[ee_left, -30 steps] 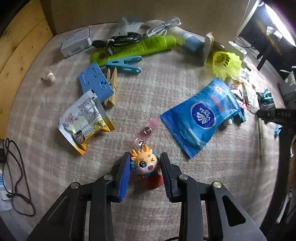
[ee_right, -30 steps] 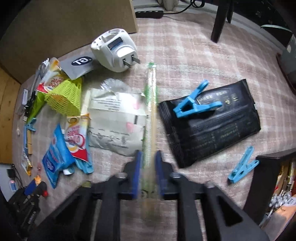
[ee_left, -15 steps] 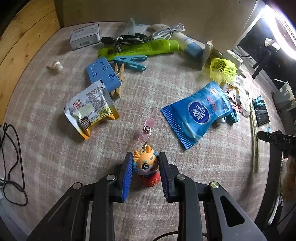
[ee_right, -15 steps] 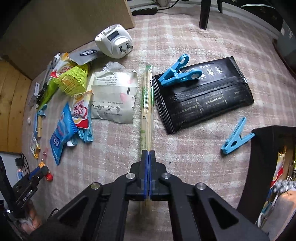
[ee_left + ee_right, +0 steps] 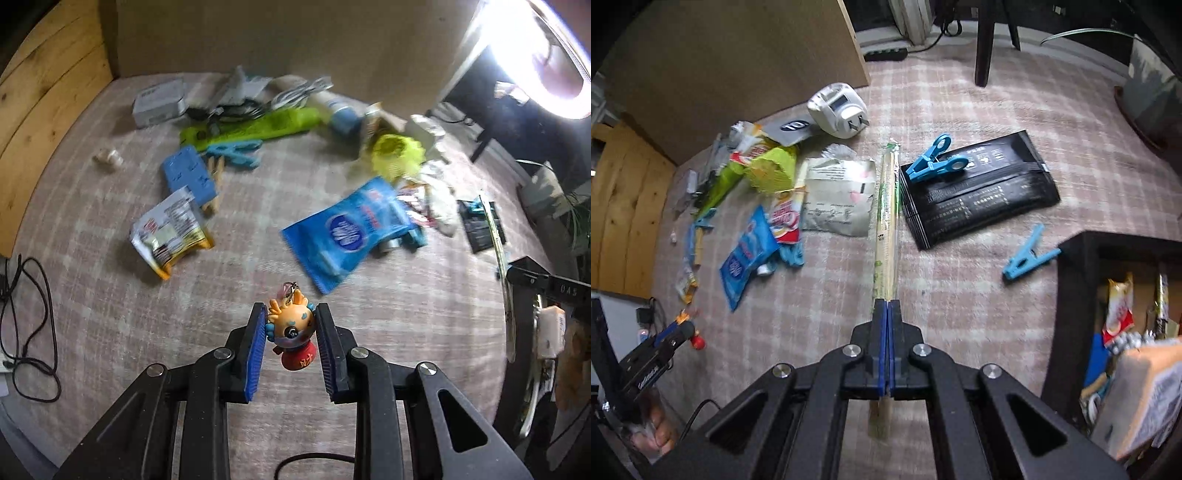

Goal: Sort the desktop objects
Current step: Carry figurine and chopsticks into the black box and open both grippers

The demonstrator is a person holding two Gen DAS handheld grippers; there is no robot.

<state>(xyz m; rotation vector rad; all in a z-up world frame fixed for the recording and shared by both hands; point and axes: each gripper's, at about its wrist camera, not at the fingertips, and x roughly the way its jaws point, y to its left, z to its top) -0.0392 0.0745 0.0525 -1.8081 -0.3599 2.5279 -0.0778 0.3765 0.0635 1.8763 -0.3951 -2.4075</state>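
Observation:
In the left wrist view my left gripper (image 5: 290, 325) is shut on a small cartoon dragon charm (image 5: 291, 326), orange and blue with a red base, lifted off the checked cloth (image 5: 110, 295); its pink tab hangs behind, mostly hidden. In the right wrist view my right gripper (image 5: 887, 306) is shut on a long wrapped pair of chopsticks (image 5: 886, 218), which sticks out ahead over the cloth between a torn paper packet (image 5: 838, 195) and a black wipes pack (image 5: 979, 192). The left gripper (image 5: 670, 338) with the charm shows at that view's lower left.
Blue tissue pack (image 5: 347, 229), snack sachet (image 5: 170, 232), blue block (image 5: 188, 177), green tube (image 5: 255, 129), yellow mesh (image 5: 397, 155) and a grey box (image 5: 159, 105) lie scattered. White plug adapter (image 5: 838, 110) and two blue clips (image 5: 934, 160) (image 5: 1028, 258) lie nearby. A black bin (image 5: 1071, 295) stands at right.
The left gripper closed on the dragon charm and lifted it off the cloth. The right gripper shut on the chopsticks and raised them; that view has pulled back from the clutter.

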